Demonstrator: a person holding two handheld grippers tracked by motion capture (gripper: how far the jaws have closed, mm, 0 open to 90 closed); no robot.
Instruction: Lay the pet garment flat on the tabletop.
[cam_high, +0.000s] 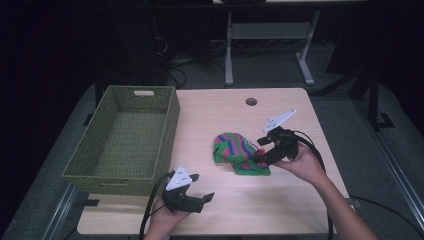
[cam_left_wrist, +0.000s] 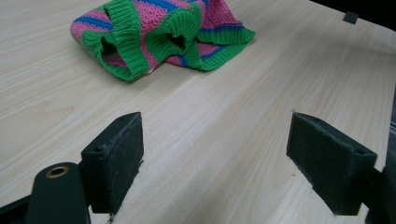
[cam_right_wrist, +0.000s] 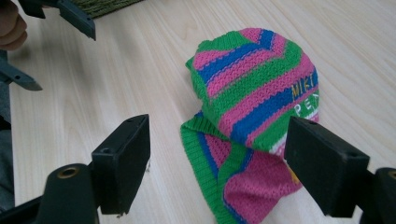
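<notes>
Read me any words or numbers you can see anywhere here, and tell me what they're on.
"MIKI", yellow letters on the striped knit garment, cut off at the fold, so possibly incomplete.
"PET", white letters just below on the same garment, also cut off.
Nothing readable on the wicker basket, the table or the grippers.

Knitted garment (cam_right_wrist: 254, 93), striped pink, green and blue, lying on the tabletop (cam_right_wrist: 116, 70): one patch of stitched lettering, seen in the right gripper view at the garment's right edge.
- Upper line, yellow letters on a blue stripe: reads "MIKI", cut short by the fold of the knit.
- Lower line, white letters on a green stripe: reads "PET", likewise cut short.

In the high view and the left gripper view the garment's lettering cannot be read. No other text, label, number or sign is legible.
</notes>
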